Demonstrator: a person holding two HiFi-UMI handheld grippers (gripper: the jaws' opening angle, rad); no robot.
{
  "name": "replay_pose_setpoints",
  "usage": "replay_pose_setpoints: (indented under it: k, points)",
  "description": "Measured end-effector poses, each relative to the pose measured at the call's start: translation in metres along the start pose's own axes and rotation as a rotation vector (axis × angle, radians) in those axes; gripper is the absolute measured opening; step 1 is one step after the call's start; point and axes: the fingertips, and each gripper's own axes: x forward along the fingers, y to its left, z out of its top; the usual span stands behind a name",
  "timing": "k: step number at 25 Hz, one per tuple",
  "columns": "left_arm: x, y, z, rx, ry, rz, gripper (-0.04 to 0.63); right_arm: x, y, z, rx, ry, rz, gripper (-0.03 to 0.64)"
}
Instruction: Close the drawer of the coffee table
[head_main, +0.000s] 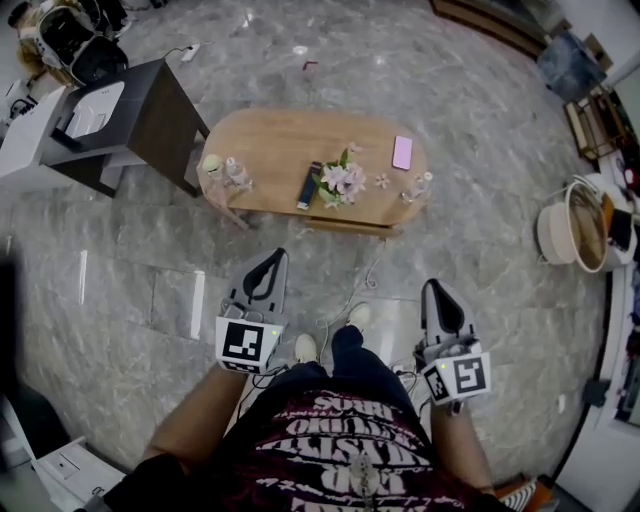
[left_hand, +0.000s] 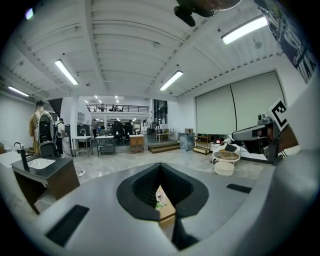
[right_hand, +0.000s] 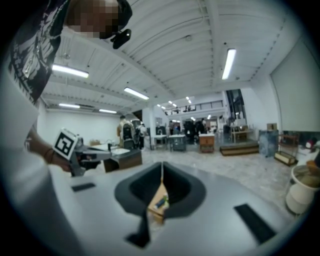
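The oval wooden coffee table (head_main: 285, 140) stands on the marble floor ahead of me, carrying a flower bunch (head_main: 342, 183), a pink phone (head_main: 402, 152) and a dark remote (head_main: 309, 185). A wooden drawer front (head_main: 348, 228) juts slightly from under its near edge. My left gripper (head_main: 267, 262) and right gripper (head_main: 436, 292) hover short of the table, both pointing toward it, both shut with nothing held. In each gripper view the table shows only as a sliver (left_hand: 164, 204) (right_hand: 159, 201) through the closed jaws.
A dark side table (head_main: 150, 110) with a white top stands at the left. A round cream basket (head_main: 572, 228) sits at the right. A thin cable (head_main: 368, 285) trails across the floor from the table toward the person's shoes (head_main: 306, 347).
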Motion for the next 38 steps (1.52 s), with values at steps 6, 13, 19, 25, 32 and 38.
replay_pose_setpoints:
  k: [6, 13, 19, 25, 32, 38]
  points:
    - [0.052, -0.01, -0.009, 0.042, 0.071, 0.005, 0.023, 0.024, -0.053, -0.012, 0.041, 0.014, 0.034, 0.035]
    - [0.097, -0.006, -0.019, 0.07, 0.15, 0.039, 0.022, 0.058, -0.106, -0.032, 0.085, 0.038, 0.116, 0.035]
    - [0.112, -0.006, -0.04, -0.013, 0.173, 0.021, 0.022, 0.095, -0.135, -0.058, 0.059, 0.11, 0.161, 0.035]
    - [0.168, 0.001, -0.098, 0.091, 0.259, -0.098, 0.021, 0.158, -0.159, -0.107, 0.072, 0.179, 0.19, 0.035]
    - [0.213, -0.001, -0.261, 0.222, 0.533, -0.299, 0.022, 0.211, -0.159, -0.227, -0.077, 0.386, 0.263, 0.035]
    - [0.263, 0.012, -0.376, 0.258, 0.653, -0.37, 0.021, 0.258, -0.16, -0.332, -0.146, 0.515, 0.325, 0.035]
